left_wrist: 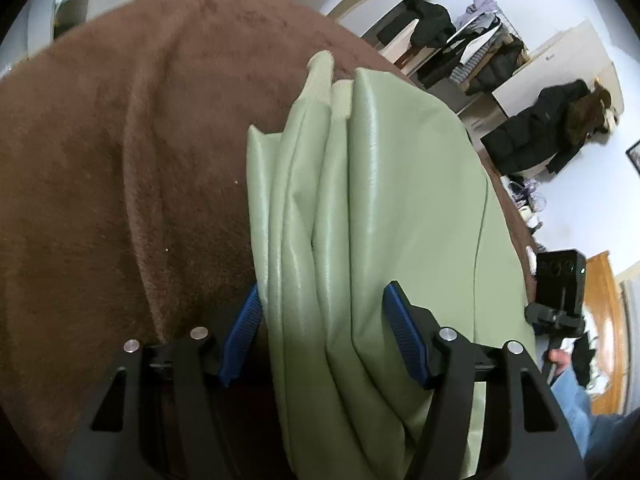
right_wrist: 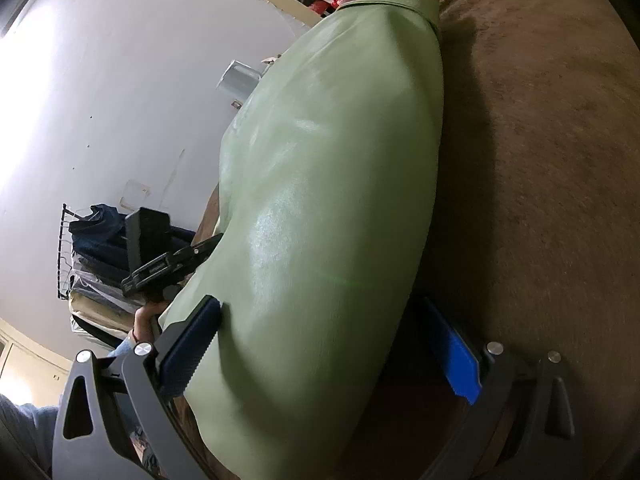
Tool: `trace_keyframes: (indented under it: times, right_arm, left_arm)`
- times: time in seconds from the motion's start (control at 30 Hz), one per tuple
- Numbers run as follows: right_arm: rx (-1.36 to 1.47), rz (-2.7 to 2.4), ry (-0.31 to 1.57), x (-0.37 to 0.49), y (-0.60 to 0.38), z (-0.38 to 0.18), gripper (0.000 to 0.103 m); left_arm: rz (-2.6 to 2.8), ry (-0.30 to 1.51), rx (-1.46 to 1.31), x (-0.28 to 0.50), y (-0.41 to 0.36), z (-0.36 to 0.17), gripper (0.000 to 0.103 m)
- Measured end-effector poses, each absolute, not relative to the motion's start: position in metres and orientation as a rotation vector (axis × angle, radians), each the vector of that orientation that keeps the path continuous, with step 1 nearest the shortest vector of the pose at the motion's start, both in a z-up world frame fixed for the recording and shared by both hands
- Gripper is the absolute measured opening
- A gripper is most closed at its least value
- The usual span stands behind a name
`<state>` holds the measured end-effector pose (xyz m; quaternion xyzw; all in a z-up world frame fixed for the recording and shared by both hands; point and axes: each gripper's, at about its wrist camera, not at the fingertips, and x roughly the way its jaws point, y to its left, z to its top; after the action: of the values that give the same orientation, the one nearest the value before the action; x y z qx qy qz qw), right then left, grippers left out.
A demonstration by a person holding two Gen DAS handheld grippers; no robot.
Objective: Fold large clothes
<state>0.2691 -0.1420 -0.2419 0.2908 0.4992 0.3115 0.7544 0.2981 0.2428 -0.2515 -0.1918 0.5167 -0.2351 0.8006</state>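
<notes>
Green jacket [left_wrist: 380, 208] bunched on brown blanket [left_wrist: 120, 184]. Left gripper [left_wrist: 320, 340] and right gripper [right_wrist: 320, 344] straddle it at 6 o'clock, jaws apart, unclamped, likely positioning for a fold.

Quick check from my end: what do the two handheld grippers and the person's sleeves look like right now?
Both the left gripper and the right gripper have black angular frames with silver round pivot bolts and blue ribbed pads lining the jaws. Each carries a black boxy camera unit. The person wears a light blue denim sleeve.
</notes>
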Motion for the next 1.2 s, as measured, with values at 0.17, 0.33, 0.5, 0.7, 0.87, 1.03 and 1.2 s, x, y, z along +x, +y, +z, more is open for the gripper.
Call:
trace_keyframes:
  times: [0.17,0.33,0.5,0.7,0.87,1.03,1.2]
  right_arm:
    - [0.622,0.688,1.089,0.275,-0.132,-0.241,0.097]
    - [0.599,0.693,1.094,0.283,-0.124,-0.244,0.098]
    - [0.593,0.699,1.091,0.282,-0.128,-0.245,0.094]
    - [0.600,0.713,1.089,0.284,-0.130,-0.248,0.092]
    - [0.601,0.723,1.088,0.286,-0.133,-0.249,0.091]
    - [0.594,0.719,1.082,0.287,-0.131,-0.249,0.090]
    - [0.573,0.696,1.089,0.288,-0.129,-0.249,0.083]
  left_arm:
    - [-0.531,1.110,-0.446,0.298,0.244,-0.256,0.062]
    - [-0.569,1.129,-0.438,0.297,0.233,-0.253,0.062]
    - [-0.580,1.115,-0.439,0.295,0.224,-0.245,0.062]
    - [-0.551,1.076,-0.292,0.291,0.199,-0.220,0.062]
    - [-0.569,1.040,-0.234,0.287,0.189,-0.201,0.063]
    - [-0.521,1.125,-0.251,0.301,0.193,-0.220,0.067]
    - [-0.491,1.156,-0.378,0.311,0.210,-0.252,0.068]
